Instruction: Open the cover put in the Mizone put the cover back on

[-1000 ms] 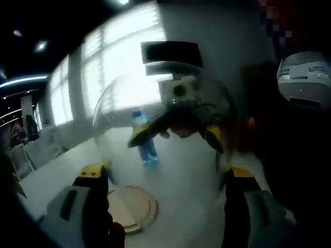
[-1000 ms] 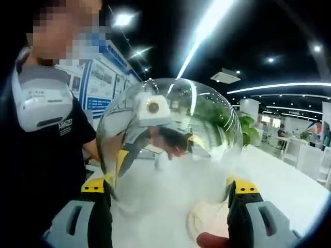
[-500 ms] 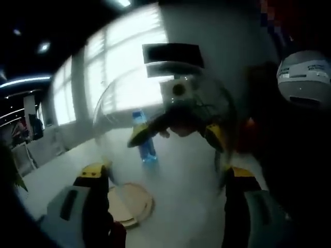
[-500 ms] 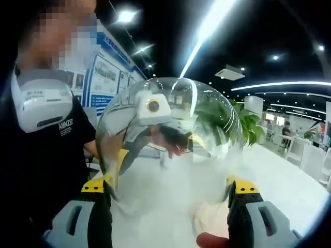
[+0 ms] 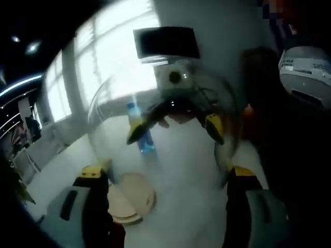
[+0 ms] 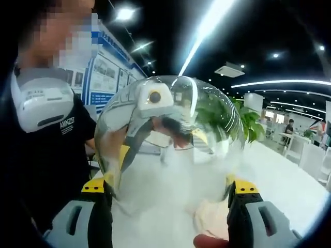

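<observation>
A clear dome cover (image 5: pixel 111 119) hangs in the air above the white table (image 5: pixel 181 206). My left gripper (image 5: pixel 164 178) is shut on it, one jaw against each side of its rim. Through the glass I see the right gripper (image 5: pixel 176 133) holding the opposite side. The blue Mizone bottle (image 5: pixel 147 144) stands upright on the table beyond the dome. The round wooden base (image 5: pixel 132 194) lies on the table below, uncovered. In the right gripper view the cover (image 6: pixel 207 119) sits between the jaws of my right gripper (image 6: pixel 165 188), with the left gripper (image 6: pixel 160 139) behind the glass and the base (image 6: pixel 212 219) underneath.
A person in a dark shirt (image 6: pixel 46 155) stands close on the left of the right gripper view. Bright windows (image 5: pixel 103 62) and a dark screen (image 5: pixel 165 42) are behind the table. A green plant (image 6: pixel 251 126) and other white tables are further off.
Both views have tilted a little with the hands. The cover stays held between the two grippers, and the bottle and base rest where they were.
</observation>
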`<state>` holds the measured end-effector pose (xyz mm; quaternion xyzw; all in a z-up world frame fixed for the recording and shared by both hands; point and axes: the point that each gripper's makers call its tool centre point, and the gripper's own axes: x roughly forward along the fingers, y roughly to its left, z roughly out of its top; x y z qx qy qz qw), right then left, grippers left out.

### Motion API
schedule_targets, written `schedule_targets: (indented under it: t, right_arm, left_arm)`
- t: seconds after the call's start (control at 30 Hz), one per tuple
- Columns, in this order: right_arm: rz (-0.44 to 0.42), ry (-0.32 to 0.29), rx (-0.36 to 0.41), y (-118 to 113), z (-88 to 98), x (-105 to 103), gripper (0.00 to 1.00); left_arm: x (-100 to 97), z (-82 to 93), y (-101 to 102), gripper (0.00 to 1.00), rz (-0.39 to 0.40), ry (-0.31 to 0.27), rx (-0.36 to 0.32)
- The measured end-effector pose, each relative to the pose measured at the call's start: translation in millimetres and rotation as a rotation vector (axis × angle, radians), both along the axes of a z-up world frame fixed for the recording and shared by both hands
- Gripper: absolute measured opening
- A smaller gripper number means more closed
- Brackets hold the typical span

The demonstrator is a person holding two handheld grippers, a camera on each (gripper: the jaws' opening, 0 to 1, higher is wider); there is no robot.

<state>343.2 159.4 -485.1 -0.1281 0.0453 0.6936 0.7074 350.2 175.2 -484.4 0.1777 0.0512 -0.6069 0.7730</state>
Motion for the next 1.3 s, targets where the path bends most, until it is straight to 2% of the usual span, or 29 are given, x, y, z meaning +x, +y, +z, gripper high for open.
schedule_targets:
  t: [0.23,0.33,0.5,0.8,0.83,0.87,0.9,0.93,0.97,1.07,1.3]
  right_arm:
    - [0.017,0.015,0.005,-2,0.5,-3,0.84]
    - [0.042,0.027,0.028,-4,1.5,-6,0.82]
    - [0.064,0.033,0.050,-5,2.2,-8,0.81]
    - [0.092,0.032,0.036,-5,2.2,-17,0.80]
    - [0.095,0.050,0.027,-5,0.3,-18,0.80]
    - [0.097,0.098,0.005,-5,-4.3,-19,0.80]
    - [0.102,0.128,-0.006,-5,-8.2,-19,0.80]
    - [0.112,0.054,0.005,0,-9.4,-15,0.80]
    - [0.125,0.094,0.013,5,-9.8,-19,0.80]
    - [0.128,0.090,0.012,4,-11.0,-21,0.80]
    - [0.166,0.074,0.024,2,-11.8,-24,0.78]
  left_arm:
    - [-3.8,0.8,0,0.79,-0.030,0.013,-0.030]
    - [-7.9,2.0,2,0.78,-0.067,0.016,-0.077]
    - [-9.8,3.7,3,0.78,-0.095,0.029,-0.103]
    - [-17.5,3.8,4,0.76,-0.120,0.024,-0.096]
    - [-17.3,2.9,4,0.76,-0.124,0.029,-0.096]
    - [-19.0,-0.8,3,0.76,-0.125,0.084,-0.097]
    - [-18.6,-2.1,3,0.77,-0.127,0.096,-0.096]
    - [-21.2,0.2,0,0.78,-0.150,0.094,-0.123]
    - [-23.0,-2.3,1,0.78,-0.143,0.078,-0.109]
    - [-24.3,-3.5,1,0.78,-0.145,0.072,-0.099]
    - [-31.8,-2.8,3,0.77,-0.202,0.078,-0.133]
